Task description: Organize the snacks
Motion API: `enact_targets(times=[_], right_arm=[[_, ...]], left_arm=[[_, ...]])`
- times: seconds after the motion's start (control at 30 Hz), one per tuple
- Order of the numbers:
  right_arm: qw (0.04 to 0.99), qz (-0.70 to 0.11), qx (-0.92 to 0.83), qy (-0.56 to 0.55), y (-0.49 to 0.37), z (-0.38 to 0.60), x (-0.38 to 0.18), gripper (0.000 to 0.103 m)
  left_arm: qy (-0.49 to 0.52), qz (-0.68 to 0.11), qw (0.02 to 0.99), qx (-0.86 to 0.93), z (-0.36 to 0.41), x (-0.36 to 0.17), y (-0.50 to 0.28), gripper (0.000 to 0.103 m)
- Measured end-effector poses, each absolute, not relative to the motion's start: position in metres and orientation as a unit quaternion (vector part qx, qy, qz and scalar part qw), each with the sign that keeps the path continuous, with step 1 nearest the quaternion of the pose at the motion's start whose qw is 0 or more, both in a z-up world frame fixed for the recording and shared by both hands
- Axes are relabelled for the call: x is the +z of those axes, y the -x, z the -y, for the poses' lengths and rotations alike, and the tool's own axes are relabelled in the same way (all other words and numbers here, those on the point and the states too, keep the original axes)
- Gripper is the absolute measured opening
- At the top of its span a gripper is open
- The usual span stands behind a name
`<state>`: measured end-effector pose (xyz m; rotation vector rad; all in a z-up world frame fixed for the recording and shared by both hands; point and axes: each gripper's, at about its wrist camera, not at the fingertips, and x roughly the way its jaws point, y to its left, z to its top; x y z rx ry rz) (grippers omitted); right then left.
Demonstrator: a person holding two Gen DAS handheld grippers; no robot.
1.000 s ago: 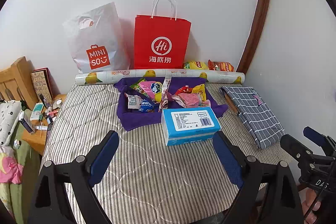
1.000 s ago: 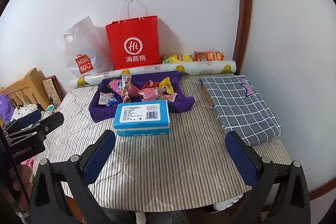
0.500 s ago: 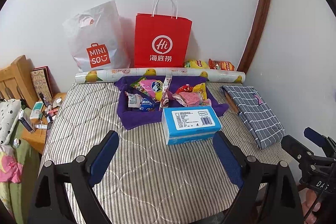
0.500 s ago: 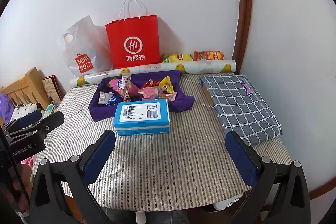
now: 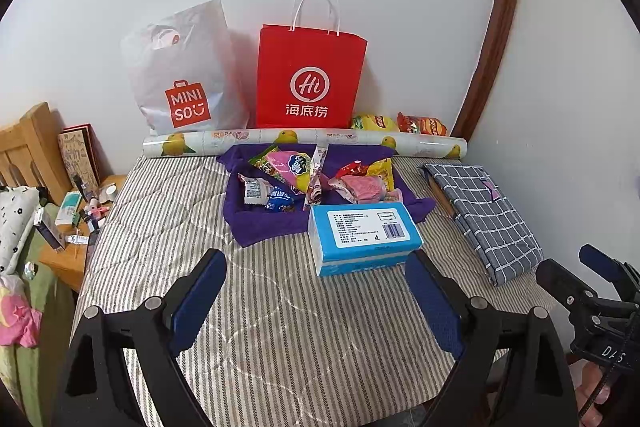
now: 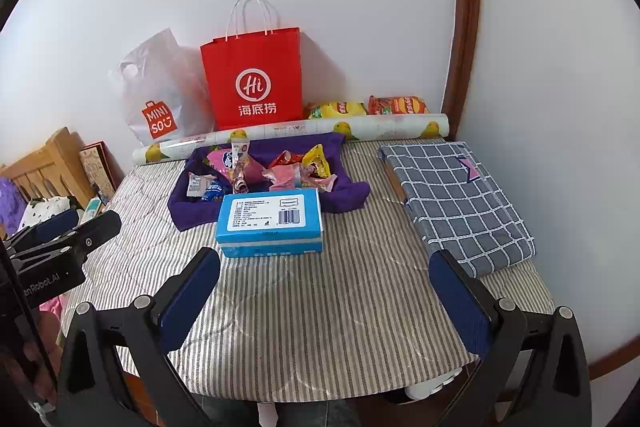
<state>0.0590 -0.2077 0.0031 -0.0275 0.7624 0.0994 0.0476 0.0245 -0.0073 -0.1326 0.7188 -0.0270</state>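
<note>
Striped tabletop (image 5: 168,227): snacks (image 5: 316,175) well beyond both wide, empty claws (image 5: 316,291) (image 6: 332,291).

Your left wrist view: angled down from the table's near edge toward the wall, set back. Your right wrist view: likewise, further right. Shared: blue box (image 5: 362,231), red bag (image 6: 253,83), striped table (image 5: 160,211).

Left gripper (image 5: 316,297): jaws spread wide, nothing between the blue pads (image 5: 198,301), tilted downward. Right gripper (image 6: 324,301): jaws equally wide, empty, same downward tilt. Each shows at the edge of the other's view, side by side.
</note>
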Motion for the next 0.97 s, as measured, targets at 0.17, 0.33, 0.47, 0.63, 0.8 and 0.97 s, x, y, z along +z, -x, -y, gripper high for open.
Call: enact_targets(times=[0.17,0.33,0.47,0.63,0.8,0.97], right_arm=[[0.927,-0.371,0.047,0.013,-0.0579,0.2078,0.0036,0.103],[0.928,-0.37,0.047,0.013,-0.0577,0.2077,0.004,0.103],[0.928,-0.37,0.047,0.013,-0.0574,0.2076,0.0041,0.103],[0.928,-0.369,0.047,0.013,-0.057,0.2078,0.0052,0.103],[0.928,-0.368,0.048,0.013,-0.0569,0.2079,0.0049,0.103],[0.928,-0.369,0.049,0.017,-0.0563,0.2045,0.0066,0.103]], left_arm=[[0.064,-0.351,0.934,-0.014,-0.0246,-0.0073,-0.0473,0.091],[0.064,-0.35,0.935,-0.014,-0.0243,-0.0072,-0.0472,0.091],[0.063,-0.35,0.935,-0.014,-0.0243,-0.0067,-0.0468,0.091],[0.063,-0.349,0.935,-0.013,-0.0241,-0.0066,-0.0469,0.091],[0.062,-0.349,0.935,-0.015,-0.0248,-0.0052,-0.0465,0.091],[0.059,-0.349,0.935,-0.02,-0.0249,-0.0059,-0.0473,0.091]])
